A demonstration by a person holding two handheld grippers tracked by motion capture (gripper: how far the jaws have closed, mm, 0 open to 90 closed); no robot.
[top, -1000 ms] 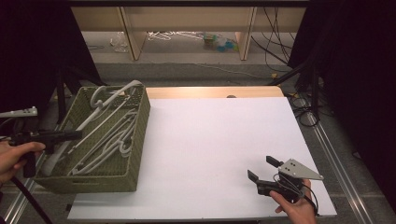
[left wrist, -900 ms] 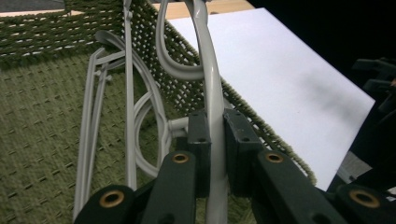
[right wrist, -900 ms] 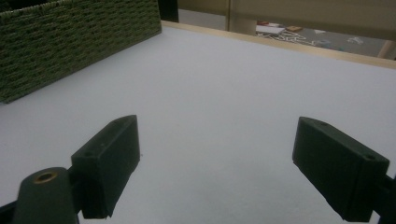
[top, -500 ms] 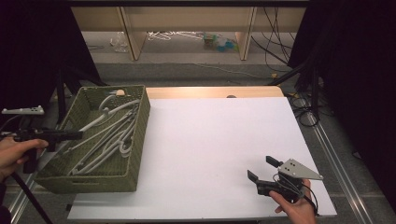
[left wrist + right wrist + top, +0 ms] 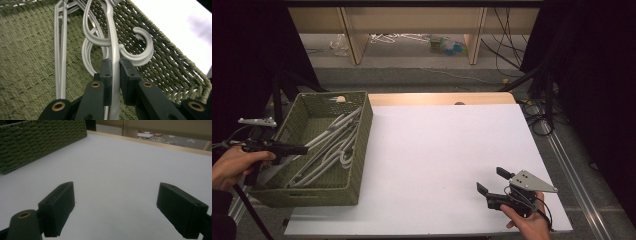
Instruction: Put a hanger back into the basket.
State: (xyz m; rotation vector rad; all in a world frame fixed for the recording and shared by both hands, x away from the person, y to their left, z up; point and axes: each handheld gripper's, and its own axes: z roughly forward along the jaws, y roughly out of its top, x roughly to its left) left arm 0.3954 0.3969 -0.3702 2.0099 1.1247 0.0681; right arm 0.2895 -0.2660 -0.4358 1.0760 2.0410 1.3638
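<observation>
Since my left gripper (image 5: 114, 75) clamps a grey hanger (image 5: 113, 47) lying in the green woven basket (image 5: 357, 150), apparently to lift it out, my right gripper (image 5: 496, 181) waits wide-jawed, empty, over the white table (image 5: 437, 145).

White rectangular surface (image 5: 447, 150), pale wood strip (image 5: 437, 98) along its far edge. Grey floor (image 5: 412, 77) beyond, light wooden shelf unit (image 5: 412, 20) behind with small clutter (image 5: 447, 45) under it. Black drapes (image 5: 242, 55) left and right. Black cables (image 5: 507, 35) trail down right. Metal rail (image 5: 572, 165) along right floor.
</observation>
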